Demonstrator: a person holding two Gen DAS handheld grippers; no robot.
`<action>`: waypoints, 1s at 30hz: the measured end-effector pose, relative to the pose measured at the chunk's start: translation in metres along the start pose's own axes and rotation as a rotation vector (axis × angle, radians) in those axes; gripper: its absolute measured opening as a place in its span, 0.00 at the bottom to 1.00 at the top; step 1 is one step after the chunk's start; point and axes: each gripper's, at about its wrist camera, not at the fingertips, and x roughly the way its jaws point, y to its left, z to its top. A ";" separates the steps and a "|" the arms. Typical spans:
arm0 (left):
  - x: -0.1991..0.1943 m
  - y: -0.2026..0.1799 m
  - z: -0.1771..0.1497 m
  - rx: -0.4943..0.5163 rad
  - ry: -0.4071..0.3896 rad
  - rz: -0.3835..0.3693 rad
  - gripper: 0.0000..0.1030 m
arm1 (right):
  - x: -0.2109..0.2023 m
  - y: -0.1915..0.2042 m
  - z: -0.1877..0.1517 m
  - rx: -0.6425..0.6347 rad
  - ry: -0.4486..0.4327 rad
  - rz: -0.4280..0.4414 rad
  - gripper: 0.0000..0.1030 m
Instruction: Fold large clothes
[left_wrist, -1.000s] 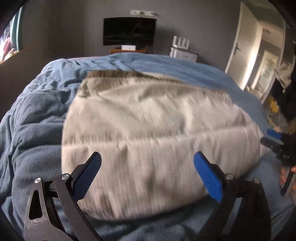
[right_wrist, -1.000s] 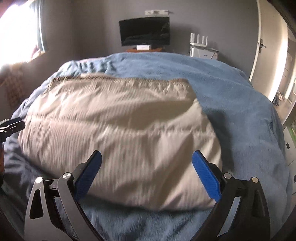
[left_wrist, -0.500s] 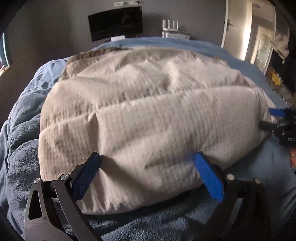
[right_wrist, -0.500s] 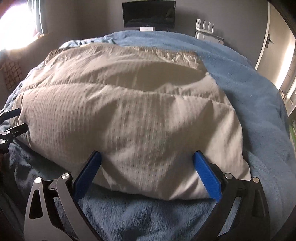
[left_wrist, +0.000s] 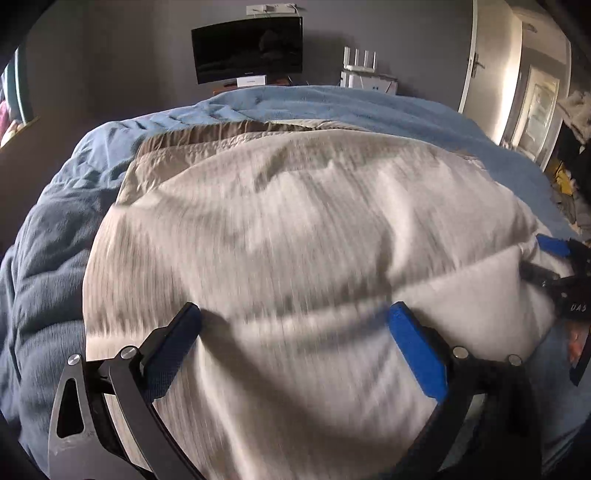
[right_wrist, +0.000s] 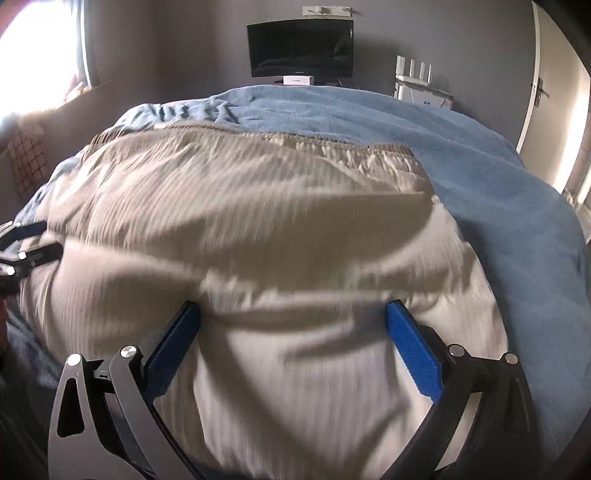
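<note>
Both claws, left and right, gape apart over the beige cloth, lower centre, gripping nothing. Risk: pinching one layer only, so the fold drags skewed.

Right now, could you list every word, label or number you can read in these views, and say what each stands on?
"DAS": white letters on the black body of the right gripper; maybe partial.
White box under the monitor: dark print, too small to read.
Nothing legible on the beige garment or the blue blanket.
</note>
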 end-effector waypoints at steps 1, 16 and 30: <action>0.004 0.000 0.006 0.000 0.004 0.002 0.95 | 0.005 -0.002 0.007 0.018 0.008 0.008 0.93; 0.082 0.008 0.086 0.004 0.100 -0.012 0.95 | 0.088 -0.024 0.091 0.086 0.111 -0.018 0.93; 0.129 0.019 0.073 -0.068 0.100 -0.078 0.95 | 0.144 -0.024 0.083 0.078 0.169 -0.014 0.93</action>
